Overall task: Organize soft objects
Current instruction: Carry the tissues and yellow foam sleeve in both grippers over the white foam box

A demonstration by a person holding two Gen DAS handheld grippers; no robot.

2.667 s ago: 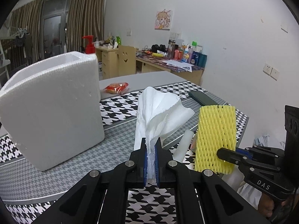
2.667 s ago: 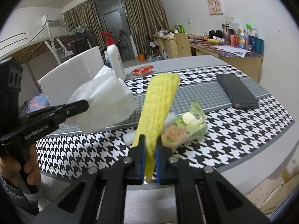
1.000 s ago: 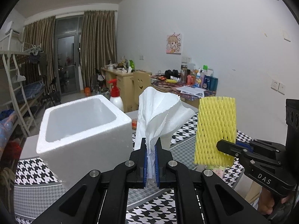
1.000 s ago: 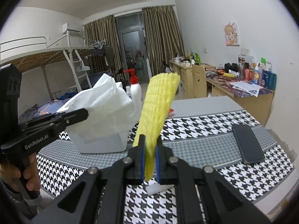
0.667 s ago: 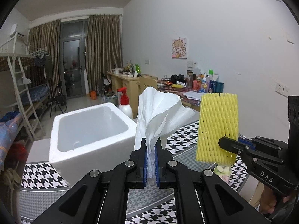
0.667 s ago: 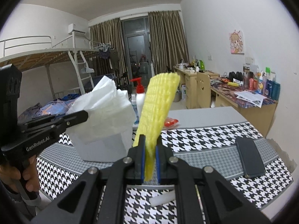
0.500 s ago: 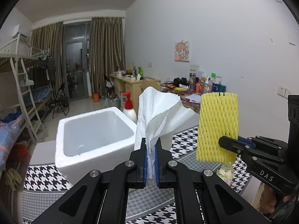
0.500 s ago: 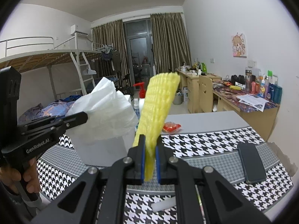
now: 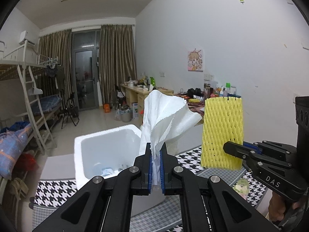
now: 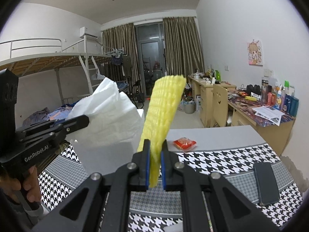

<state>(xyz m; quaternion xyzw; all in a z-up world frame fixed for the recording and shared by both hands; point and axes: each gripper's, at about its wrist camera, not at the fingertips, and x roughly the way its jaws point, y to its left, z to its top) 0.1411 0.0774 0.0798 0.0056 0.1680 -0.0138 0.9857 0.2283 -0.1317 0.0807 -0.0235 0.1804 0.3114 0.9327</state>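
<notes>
Left wrist view: the left gripper [image 9: 156,154] has its jaws pinching a crumpled white paper tissue [image 9: 166,114] — held above an open white foam box [image 9: 108,150]. Right wrist view: the right gripper [image 10: 154,154] has its jaws pinching a yellow foam net sleeve [image 10: 162,114] above the houndstooth-patterned surface [image 10: 222,160].

White tissue [image 10: 108,119] hides foam box [image 10: 108,154]; contents blurred.

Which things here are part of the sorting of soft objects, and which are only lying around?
Part of the job:
- white tissue in the left gripper
- yellow foam net in the right gripper
- white foam box

Lying about:
- black phone
- red packet
- houndstooth table
</notes>
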